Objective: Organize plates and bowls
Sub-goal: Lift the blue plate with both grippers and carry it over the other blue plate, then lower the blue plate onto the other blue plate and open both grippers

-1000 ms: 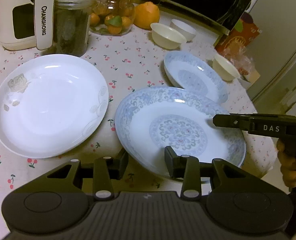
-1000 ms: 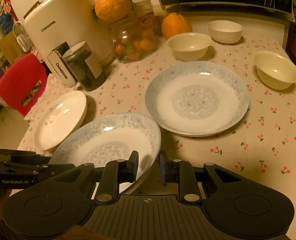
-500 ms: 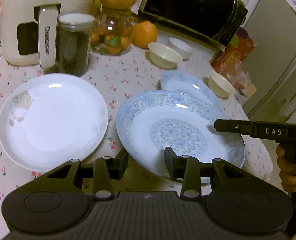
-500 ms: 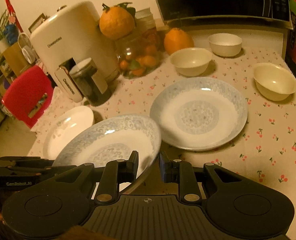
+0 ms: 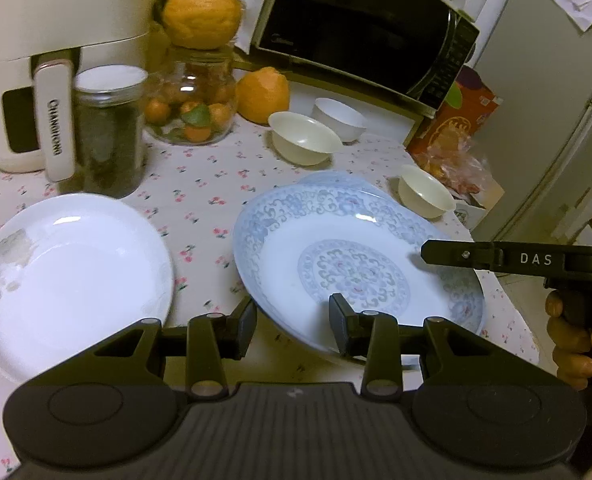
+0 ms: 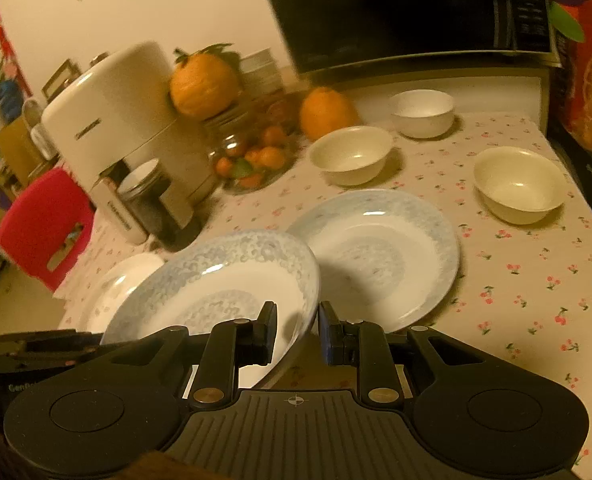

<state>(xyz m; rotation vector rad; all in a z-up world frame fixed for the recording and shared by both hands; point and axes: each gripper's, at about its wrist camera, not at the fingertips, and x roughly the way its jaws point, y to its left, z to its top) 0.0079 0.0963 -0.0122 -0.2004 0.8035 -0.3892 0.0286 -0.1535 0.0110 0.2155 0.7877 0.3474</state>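
glazed china: blue-patterned plate (image 5: 356,264) tilted above the tablecloth (image 6: 536,280), near rims pinched by the left gripper (image 5: 292,320) and the right gripper (image 6: 298,332).
handling: likely stiff, slick, breakable; grips belong on opposite rims.
neighbours: matching second plate (image 6: 380,252) just beyond; white plate (image 5: 68,280) beside.
hidden: underside, rim contact.

held plate (image 5: 356,276): white, blue scroll border, blue floral medallion
second plate (image 6: 380,256): white, pale blue rim
left plate (image 5: 68,280): plain white, faint grey flower
bowls (image 6: 350,154): cream
counter (image 5: 200,184): cloth white, red cherry print
tools (image 5: 292,320): black
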